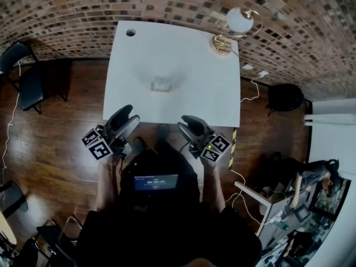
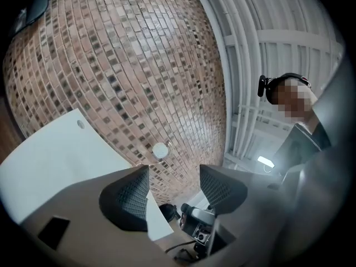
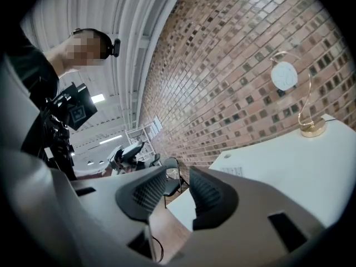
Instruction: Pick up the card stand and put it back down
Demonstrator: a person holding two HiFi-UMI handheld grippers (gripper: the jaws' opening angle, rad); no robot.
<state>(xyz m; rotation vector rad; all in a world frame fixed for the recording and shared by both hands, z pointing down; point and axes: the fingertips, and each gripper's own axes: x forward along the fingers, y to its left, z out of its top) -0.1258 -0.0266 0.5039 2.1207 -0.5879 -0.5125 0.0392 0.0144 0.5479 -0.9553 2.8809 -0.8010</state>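
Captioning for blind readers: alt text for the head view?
A person holds left tongs and right tongs, both open and empty, at the near edge of a white table. A card stand sits centrally, a lamp far right.

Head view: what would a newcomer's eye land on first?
The white table stands out against dark wood floor, with a clear card stand alone near its middle and a gold-based lamp at its far right corner. The left hand-held gripper and right hand-held gripper hover open and empty at the near edge.
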